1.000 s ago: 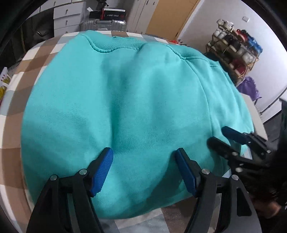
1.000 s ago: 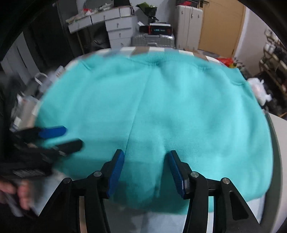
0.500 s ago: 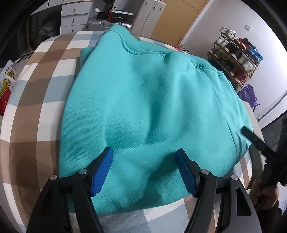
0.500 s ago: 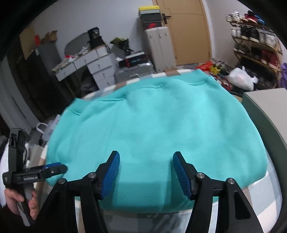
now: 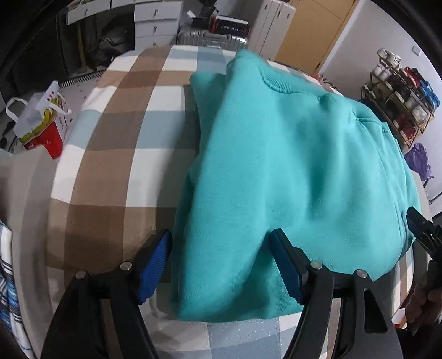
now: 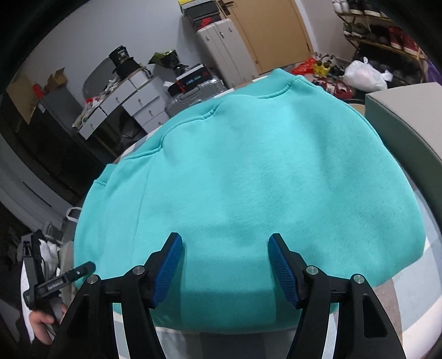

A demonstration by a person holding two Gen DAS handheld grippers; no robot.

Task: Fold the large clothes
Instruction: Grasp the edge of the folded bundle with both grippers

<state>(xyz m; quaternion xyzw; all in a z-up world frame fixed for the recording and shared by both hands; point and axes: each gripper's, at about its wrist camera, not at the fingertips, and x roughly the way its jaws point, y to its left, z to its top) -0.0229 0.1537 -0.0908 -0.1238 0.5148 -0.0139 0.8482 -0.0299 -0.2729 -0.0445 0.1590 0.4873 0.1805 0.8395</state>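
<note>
A folded teal sweatshirt (image 5: 292, 171) lies flat on the checked tablecloth (image 5: 116, 132), its ribbed collar at the far end. My left gripper (image 5: 221, 262) is open and empty, above the garment's near left corner. My right gripper (image 6: 225, 265) is open and empty above the sweatshirt (image 6: 243, 176) near its front edge. The right gripper also shows at the right edge of the left wrist view (image 5: 422, 229). The left gripper shows at the lower left of the right wrist view (image 6: 63, 281), held in a hand.
A red and white bag (image 5: 41, 121) stands on the floor to the left. White drawers (image 5: 154, 22) and a silver suitcase (image 5: 210, 38) stand behind the table. A shoe rack (image 5: 400, 99) is at the right. A grey box (image 6: 408, 124) sits beside the garment.
Both grippers have drawn back and turned away from the sweatshirt. The left view has swung left, showing more bare tablecloth. The garment lies still.
</note>
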